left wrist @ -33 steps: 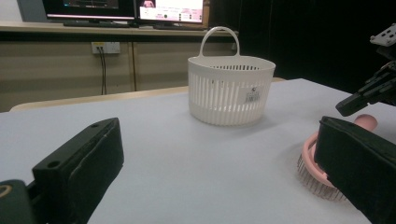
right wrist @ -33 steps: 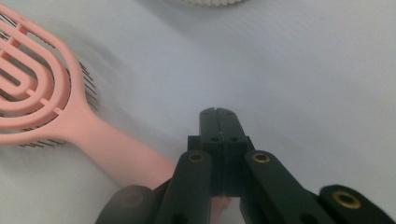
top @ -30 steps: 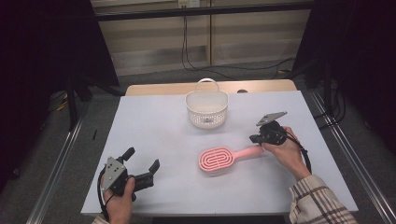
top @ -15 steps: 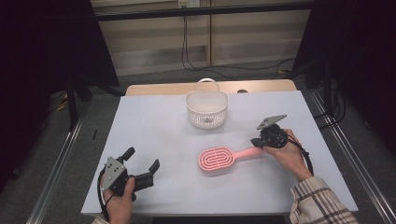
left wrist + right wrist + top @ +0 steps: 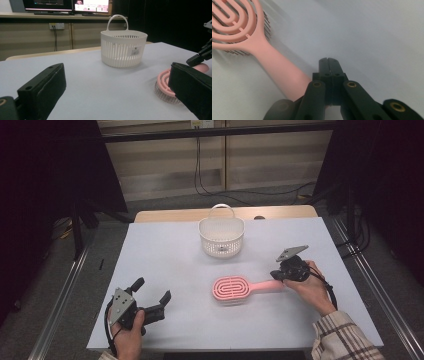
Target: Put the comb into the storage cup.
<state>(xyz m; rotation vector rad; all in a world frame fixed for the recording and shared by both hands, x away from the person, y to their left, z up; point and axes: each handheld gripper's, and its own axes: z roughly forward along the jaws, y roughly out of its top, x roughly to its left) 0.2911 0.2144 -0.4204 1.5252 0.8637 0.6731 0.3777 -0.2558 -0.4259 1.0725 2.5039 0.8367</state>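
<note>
Pink brush [image 5: 231,290] mid-table [image 5: 165,255], bare room all round, edges well off.
Long axis across table, handle toward right gripper [image 5: 275,274], jaws clenched empty beside it; left gripper [image 5: 152,292] released.

No text, brand or number can be read anywhere. The white slatted plastic basket [image 5: 123,48] carries a small white sticker [image 5: 135,51] low on its wall, right of centre in the left gripper view, with a dark dot above it; its print is too small to make out. The monitor screens [image 5: 91,5] along the top edge show bright windows, also illegible.
</note>
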